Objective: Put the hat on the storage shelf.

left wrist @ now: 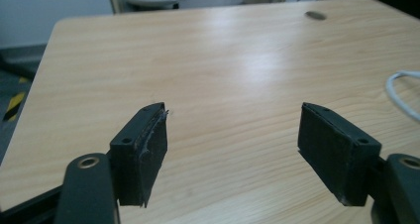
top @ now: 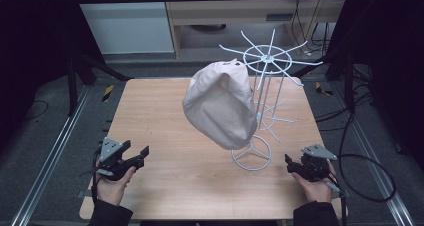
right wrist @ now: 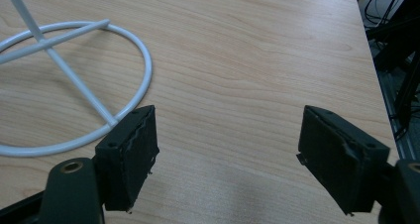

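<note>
Hat [top: 222, 106] hides rack [top: 270, 61] pole; brim unclear.

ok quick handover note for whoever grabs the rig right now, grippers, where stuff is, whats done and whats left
Left gripper: jaws open, holding nothing, low over the near left of the table.
Right gripper: jaws open, holding nothing, near right, just beside the rack's base ring.
Beige hat: hangs on the white wire rack, which stands at the table's right middle.
Done: the hat is on the rack, both grippers are apart from it.
Left: likely either nothing, or taking the hat off; no grasp has begun.
</note>
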`<action>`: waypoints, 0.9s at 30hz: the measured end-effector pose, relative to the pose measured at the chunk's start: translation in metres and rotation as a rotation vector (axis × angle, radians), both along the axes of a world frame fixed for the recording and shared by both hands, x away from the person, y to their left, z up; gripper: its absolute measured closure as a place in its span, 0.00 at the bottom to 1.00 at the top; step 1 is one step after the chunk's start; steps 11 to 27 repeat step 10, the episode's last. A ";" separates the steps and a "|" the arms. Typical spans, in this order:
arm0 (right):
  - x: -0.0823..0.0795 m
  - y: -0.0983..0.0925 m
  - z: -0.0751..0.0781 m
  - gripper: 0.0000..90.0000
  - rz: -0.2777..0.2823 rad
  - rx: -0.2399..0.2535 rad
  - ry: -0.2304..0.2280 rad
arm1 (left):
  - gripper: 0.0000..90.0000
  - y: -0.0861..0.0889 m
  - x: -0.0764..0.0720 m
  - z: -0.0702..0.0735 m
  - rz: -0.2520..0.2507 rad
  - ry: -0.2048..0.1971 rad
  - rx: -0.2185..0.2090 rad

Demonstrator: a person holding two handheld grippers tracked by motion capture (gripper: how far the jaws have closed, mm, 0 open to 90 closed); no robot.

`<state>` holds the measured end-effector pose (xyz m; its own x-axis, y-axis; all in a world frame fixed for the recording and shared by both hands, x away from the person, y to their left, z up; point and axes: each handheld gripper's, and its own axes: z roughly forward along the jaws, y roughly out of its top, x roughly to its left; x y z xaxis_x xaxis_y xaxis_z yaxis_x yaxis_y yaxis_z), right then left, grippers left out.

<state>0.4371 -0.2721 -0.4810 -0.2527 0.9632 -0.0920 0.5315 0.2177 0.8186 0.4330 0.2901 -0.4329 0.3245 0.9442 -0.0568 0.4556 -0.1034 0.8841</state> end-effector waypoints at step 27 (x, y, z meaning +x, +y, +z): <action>-0.001 -0.001 0.001 0.25 -0.001 0.009 0.001 | 0.24 0.023 0.007 -0.032 0.053 0.060 0.067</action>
